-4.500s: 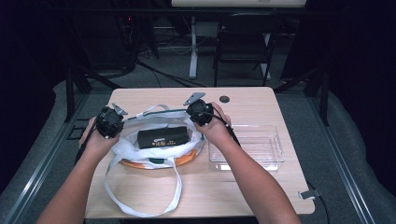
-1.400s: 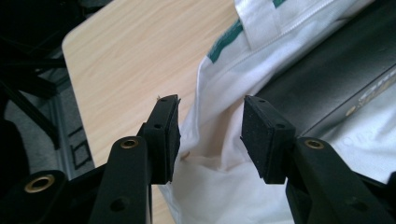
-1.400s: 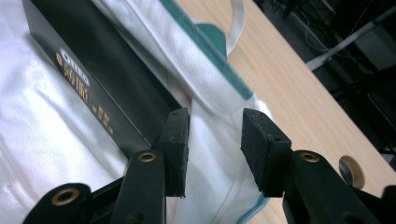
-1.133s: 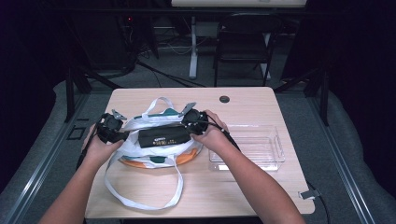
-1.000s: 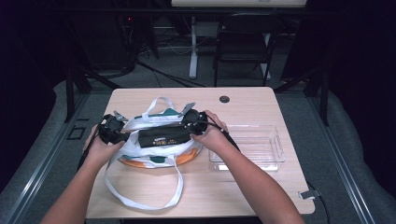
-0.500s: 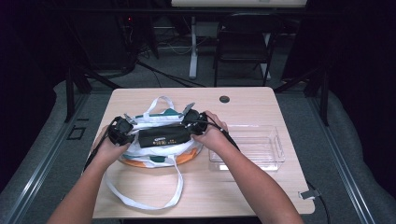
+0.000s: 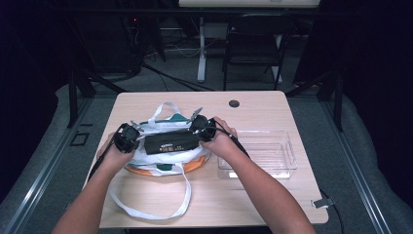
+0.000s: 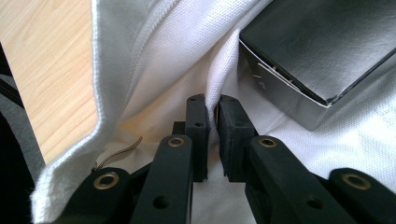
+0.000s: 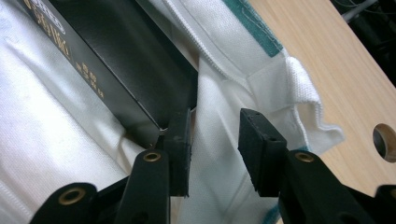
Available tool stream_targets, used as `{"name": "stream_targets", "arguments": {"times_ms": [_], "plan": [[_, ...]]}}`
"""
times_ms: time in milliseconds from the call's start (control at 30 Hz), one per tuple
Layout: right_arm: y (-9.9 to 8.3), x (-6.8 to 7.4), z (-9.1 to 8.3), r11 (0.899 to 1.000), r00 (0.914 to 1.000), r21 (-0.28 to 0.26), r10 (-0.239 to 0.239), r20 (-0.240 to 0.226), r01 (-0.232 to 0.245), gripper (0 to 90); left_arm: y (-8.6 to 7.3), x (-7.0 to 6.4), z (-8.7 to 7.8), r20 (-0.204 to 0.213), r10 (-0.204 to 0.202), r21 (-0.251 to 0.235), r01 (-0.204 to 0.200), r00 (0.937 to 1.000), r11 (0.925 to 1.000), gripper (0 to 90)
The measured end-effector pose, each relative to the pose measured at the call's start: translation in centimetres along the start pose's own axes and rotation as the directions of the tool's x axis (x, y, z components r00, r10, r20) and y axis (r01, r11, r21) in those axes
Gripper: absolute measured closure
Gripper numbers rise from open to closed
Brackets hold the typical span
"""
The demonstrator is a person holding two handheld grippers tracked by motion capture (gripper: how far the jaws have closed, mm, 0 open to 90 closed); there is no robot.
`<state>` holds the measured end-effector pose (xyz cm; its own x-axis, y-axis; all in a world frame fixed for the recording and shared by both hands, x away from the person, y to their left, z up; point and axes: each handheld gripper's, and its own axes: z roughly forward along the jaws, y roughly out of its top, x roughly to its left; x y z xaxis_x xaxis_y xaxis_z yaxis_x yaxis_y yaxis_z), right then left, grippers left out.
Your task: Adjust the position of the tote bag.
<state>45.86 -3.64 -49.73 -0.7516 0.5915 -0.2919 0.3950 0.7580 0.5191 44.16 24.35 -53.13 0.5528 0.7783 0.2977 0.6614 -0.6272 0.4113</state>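
We note a white cloth bag (image 7: 168,146) with teal trim lying on the tabletop (image 7: 253,107), left of centre, its long white straps (image 7: 160,207) looped toward the near edge. A long black box (image 7: 170,142) with gold lettering lies flat across the bag's mouth. Something orange (image 7: 195,165) shows beneath the bag.

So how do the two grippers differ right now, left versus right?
The left gripper is pinched shut on a fold of the white bag; the right gripper stands open, with bag cloth loose between its jaws. The left sits short of the black box; the right's inner jaw is against the box's end. Both are at the bag, one at each end of the box.
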Motion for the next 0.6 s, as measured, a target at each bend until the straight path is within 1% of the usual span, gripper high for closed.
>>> {"name": "stream_targets", "arguments": {"times_ms": [100,233,300,333,433,533,600], "plan": [[0.00,0.06,0.07,1.000,1.0000,0.006,0.005,-0.008,-0.005,66.1,0.03,0.00,0.02,0.002,0.001,0.003,-0.001,1.0000,1.0000,85.6],[-0.03,0.11,0.20,1.000,1.0000,0.022,-0.005,-0.009,0.005,64.8,0.05,0.02,0.04,0.005,0.000,0.004,-0.001,1.0000,1.0000,86.1],[-0.07,0.08,0.31,1.000,1.0000,0.015,-0.004,-0.007,0.004,64.5,0.04,0.04,0.05,0.007,0.000,0.003,0.000,1.0000,1.0000,86.3],[-0.05,0.06,0.31,1.000,1.0000,0.021,-0.001,-0.010,0.001,64.6,0.03,0.04,0.07,0.007,-0.005,-0.001,0.005,1.0000,1.0000,86.3],[-0.06,0.14,0.47,1.000,0.9999,0.025,-0.001,-0.013,0.002,69.4,0.03,0.08,0.06,0.010,-0.005,0.000,0.005,0.9999,1.0000,86.5],[0.06,0.37,0.50,0.999,0.9998,0.029,-0.017,-0.012,0.018,71.0,0.02,0.10,0.06,0.011,-0.010,0.000,0.010,0.9999,1.0000,86.6],[0.14,0.66,0.45,0.999,0.9995,0.033,-0.031,-0.005,0.032,68.2,0.02,0.09,0.06,0.011,-0.009,0.000,0.009,0.9999,1.0000,86.6]]}}
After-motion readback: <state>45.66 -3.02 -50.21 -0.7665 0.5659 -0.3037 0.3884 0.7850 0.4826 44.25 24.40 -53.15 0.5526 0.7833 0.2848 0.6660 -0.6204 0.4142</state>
